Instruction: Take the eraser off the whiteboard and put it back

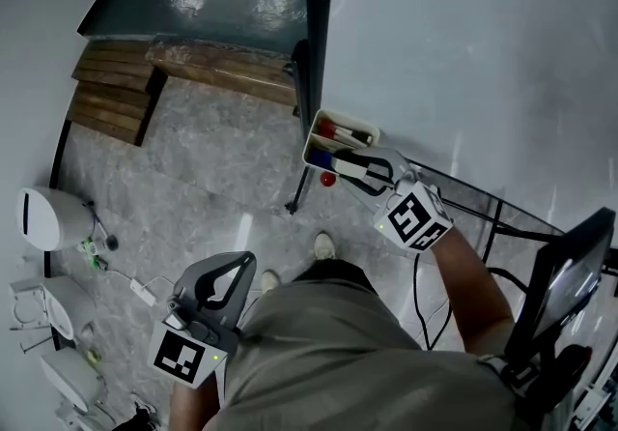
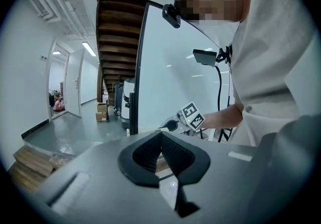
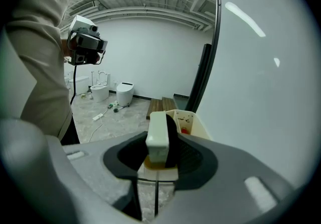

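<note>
From the head view, the whiteboard (image 1: 463, 52) fills the picture from 12 to 3 o'clock. A white tray (image 1: 312, 151) hangs at its lower left corner, just above centre, with markers lying in it. The right claw (image 1: 359, 169) sits at the tray's 5 o'clock edge, clamped on the eraser (image 1: 351, 164). Its marker cube (image 1: 415, 218) is just behind it toward 4 o'clock. The left claw (image 1: 220, 284) is at 7 o'clock, low by the person's hip and well apart from the board, over the mottled grey floor (image 1: 212, 178). Wooden steps (image 1: 116, 96) lie at 10 o'clock and a white toilet (image 1: 48, 218) at 9 o'clock.

In the left gripper view, the left claw's two dark pads meet at their tips with nothing between them. Past them, toward 1 o'clock, the right gripper's cube shows against the whiteboard. A dark staircase (image 2: 118, 42) rises at 11 o'clock, and the person's light shirt (image 2: 273, 67) takes up the 3 o'clock side.

In the right gripper view, the eraser stands upright at centre. The pads press on both sides of it, with its white back to the left and its dark felt to the right. The tray is just beyond it toward 1 o'clock. The whiteboard's face spreads from 12 to 4 o'clock, and the eraser is held off it. More toilets (image 3: 123, 92) stand far off at 10 o'clock.
</note>
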Tool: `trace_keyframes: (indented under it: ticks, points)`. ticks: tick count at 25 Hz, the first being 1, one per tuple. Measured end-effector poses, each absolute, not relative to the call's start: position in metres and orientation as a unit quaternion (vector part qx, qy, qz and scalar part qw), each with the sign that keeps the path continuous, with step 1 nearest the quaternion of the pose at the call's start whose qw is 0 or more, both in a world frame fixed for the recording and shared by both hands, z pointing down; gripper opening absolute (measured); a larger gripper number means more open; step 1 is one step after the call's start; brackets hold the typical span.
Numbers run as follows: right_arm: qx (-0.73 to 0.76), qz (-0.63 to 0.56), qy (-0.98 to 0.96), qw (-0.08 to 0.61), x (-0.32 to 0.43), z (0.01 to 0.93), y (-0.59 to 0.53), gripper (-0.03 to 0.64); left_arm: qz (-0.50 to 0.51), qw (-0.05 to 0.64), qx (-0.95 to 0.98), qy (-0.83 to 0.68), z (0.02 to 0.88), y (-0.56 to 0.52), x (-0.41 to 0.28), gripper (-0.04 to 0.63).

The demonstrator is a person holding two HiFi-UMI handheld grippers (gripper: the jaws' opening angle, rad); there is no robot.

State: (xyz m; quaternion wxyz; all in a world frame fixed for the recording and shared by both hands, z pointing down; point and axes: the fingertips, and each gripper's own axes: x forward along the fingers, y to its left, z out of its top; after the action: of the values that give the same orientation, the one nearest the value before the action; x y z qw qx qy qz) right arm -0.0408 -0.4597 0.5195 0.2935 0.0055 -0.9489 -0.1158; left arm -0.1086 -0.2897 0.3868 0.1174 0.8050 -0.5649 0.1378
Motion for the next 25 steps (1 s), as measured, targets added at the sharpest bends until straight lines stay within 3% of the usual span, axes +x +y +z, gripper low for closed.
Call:
trace_keyframes:
  ticks: [25]
  points:
    - [0.023, -0.135, -0.948, 0.286, -0.040, 0.522, -0.457, 0.170, 0.136, 0.102, 0.809, -0.563, 0.378, -0.269, -0.114, 0.006]
